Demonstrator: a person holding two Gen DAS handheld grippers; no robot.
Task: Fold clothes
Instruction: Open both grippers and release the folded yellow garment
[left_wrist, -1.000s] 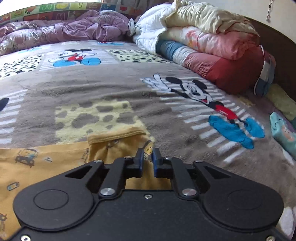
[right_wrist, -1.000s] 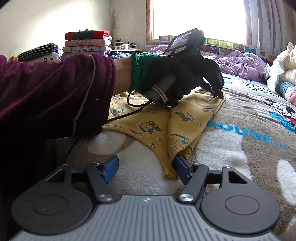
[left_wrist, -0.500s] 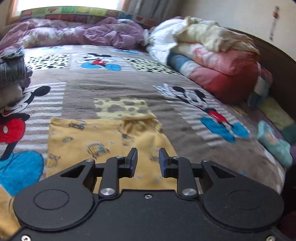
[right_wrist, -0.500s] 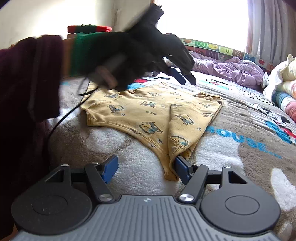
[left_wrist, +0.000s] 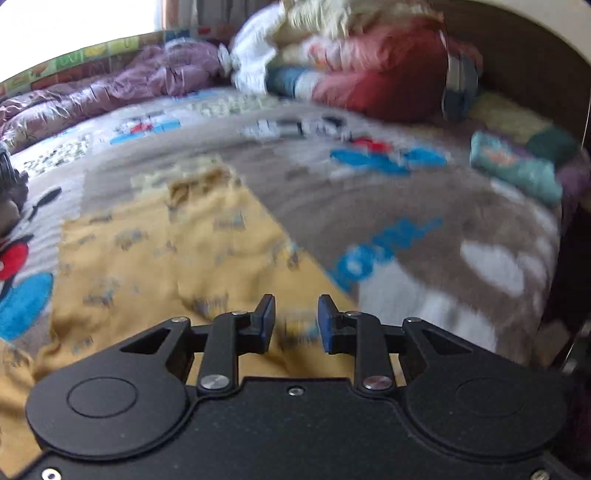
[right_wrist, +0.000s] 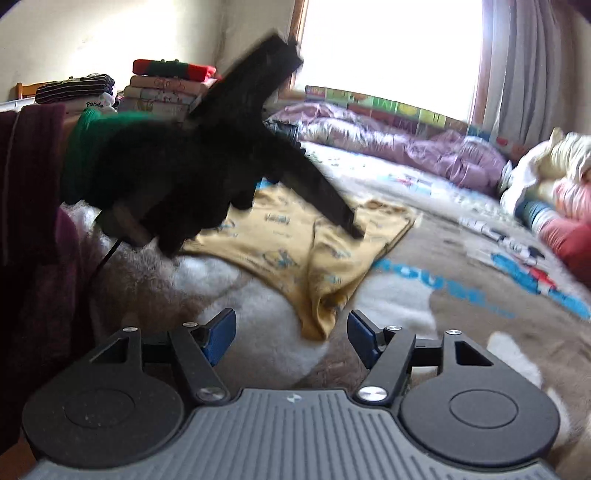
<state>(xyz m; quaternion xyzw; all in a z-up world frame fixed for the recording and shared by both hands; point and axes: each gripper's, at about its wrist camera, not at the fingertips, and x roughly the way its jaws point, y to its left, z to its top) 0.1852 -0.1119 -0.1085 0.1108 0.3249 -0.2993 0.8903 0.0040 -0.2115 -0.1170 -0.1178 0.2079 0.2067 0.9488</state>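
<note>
A yellow printed garment lies spread on the cartoon blanket, one side folded over itself. My left gripper hovers over its near part, the jaws a little apart with nothing pinched; cloth shows through the gap. In the right wrist view the left gripper is a dark blur in a black-gloved hand, pointing down at the garment's far half. My right gripper stands open low over the blanket. The garment's near corner lies just ahead between its fingers, and the pads do not press on it.
A stack of folded clothes stands at the back left behind the person's maroon sleeve. A purple quilt and piled bedding line the far side. Small teal folded items lie at the right edge.
My left gripper let go of the garment's far edge, opened a little and swung back over the garment. The right gripper has barely moved.
</note>
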